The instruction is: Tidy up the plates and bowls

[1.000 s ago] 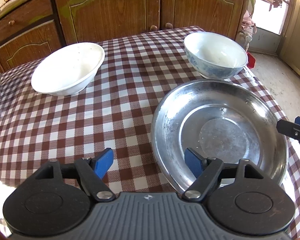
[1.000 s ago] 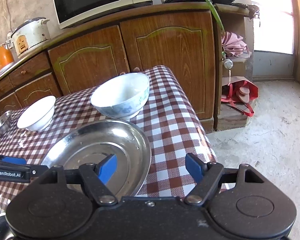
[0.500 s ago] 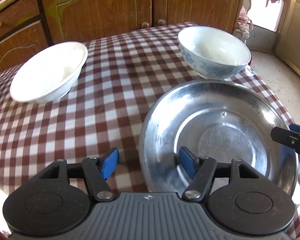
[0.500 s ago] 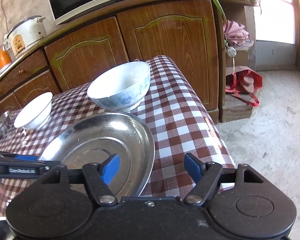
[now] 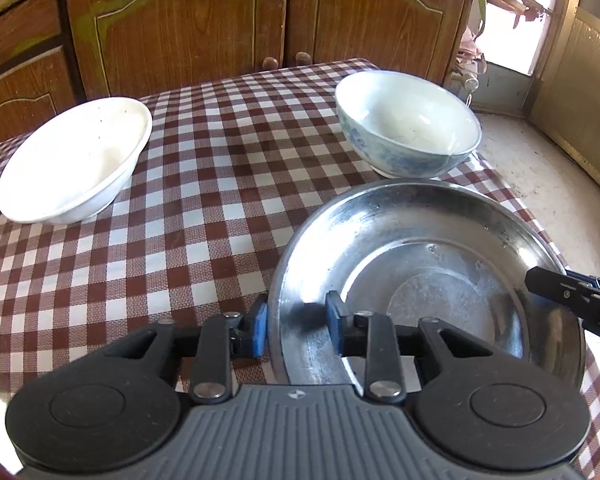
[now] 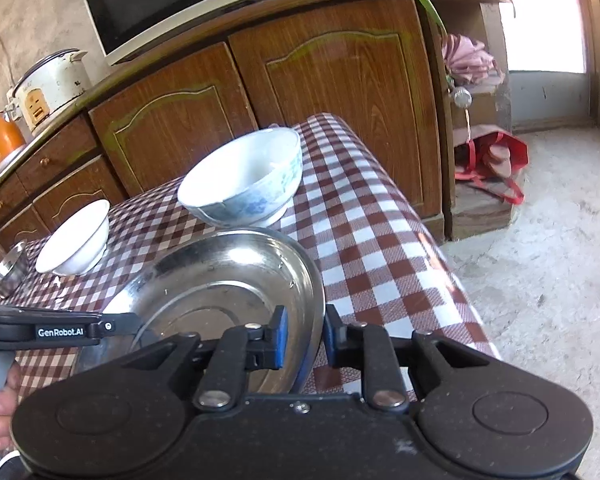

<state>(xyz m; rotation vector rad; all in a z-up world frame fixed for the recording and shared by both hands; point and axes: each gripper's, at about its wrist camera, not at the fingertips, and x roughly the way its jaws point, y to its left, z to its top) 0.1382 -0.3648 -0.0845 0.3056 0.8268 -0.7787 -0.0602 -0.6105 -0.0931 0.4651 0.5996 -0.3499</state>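
Note:
A shallow steel plate (image 5: pixel 432 264) lies at the near right of the checked table (image 5: pixel 204 216). My left gripper (image 5: pixel 296 324) straddles its left rim, and its jaws are closing with the blue pads pressed against the rim. My right gripper (image 6: pixel 305 336) does the same at the plate's (image 6: pixel 220 288) right rim, jaws closing, pads on the metal. A plain white bowl (image 5: pixel 76 160) stands at the far left. Just behind the plate stands a blue-patterned bowl (image 5: pixel 408 124), upright. Both bowls look empty.
A small steel bowl (image 6: pixel 4 276) sits at the table's left edge. Wooden cabinets (image 5: pixel 172 28) stand close behind the table, with a microwave (image 6: pixel 160 4) and rice cooker (image 6: pixel 52 84) on top. The table's right edge drops to a concrete floor (image 6: pixel 540 280).
Both grippers' jaws have come in from wide apart onto the steel plate's rim, one on each side. The bowls have stayed where they were.

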